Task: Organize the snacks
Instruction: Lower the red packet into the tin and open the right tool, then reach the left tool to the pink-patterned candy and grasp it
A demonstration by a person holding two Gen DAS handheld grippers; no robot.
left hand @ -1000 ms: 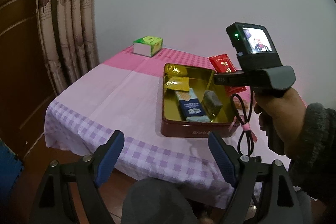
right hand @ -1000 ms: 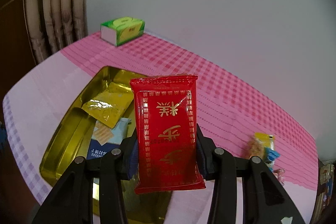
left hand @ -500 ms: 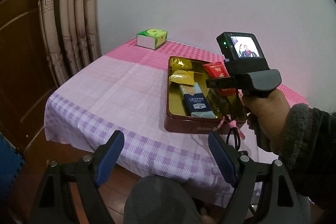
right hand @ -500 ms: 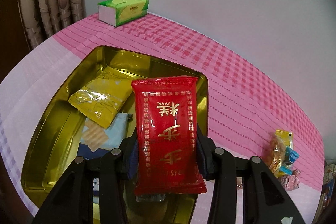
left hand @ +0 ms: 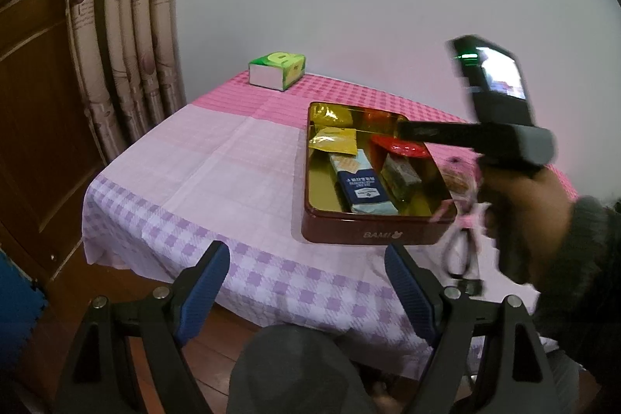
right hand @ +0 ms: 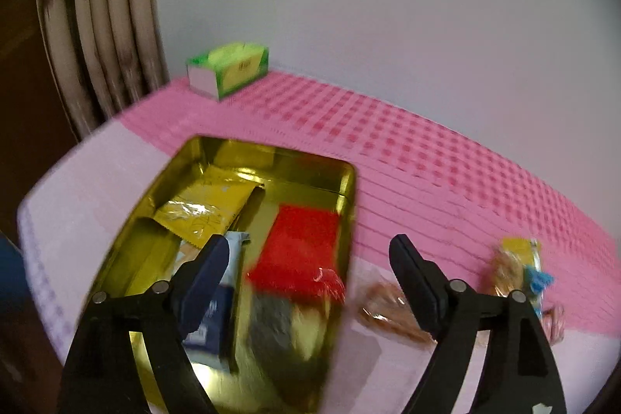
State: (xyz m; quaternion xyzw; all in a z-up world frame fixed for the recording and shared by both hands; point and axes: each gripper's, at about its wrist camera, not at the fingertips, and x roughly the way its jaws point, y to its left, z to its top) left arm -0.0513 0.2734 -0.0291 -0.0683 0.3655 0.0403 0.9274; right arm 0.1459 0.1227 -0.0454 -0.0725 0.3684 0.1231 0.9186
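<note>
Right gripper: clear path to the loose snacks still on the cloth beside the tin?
Probably yes. The right gripper is open and empty, above the tin's right edge. The clear-wrapped snack lies on the cloth just beyond the tin, with nothing over it.

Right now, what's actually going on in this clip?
A person is sorting snacks into a gold-lined tin on a pink checked tablecloth. The right gripper is open and empty above the tin; the red packet lies inside it, beside a yellow packet, a blue-and-white pack and a dark wrapped bar. The left gripper hangs open off the table's near edge, holding nothing. A few wrapped snacks are not yet in the tin.
</note>
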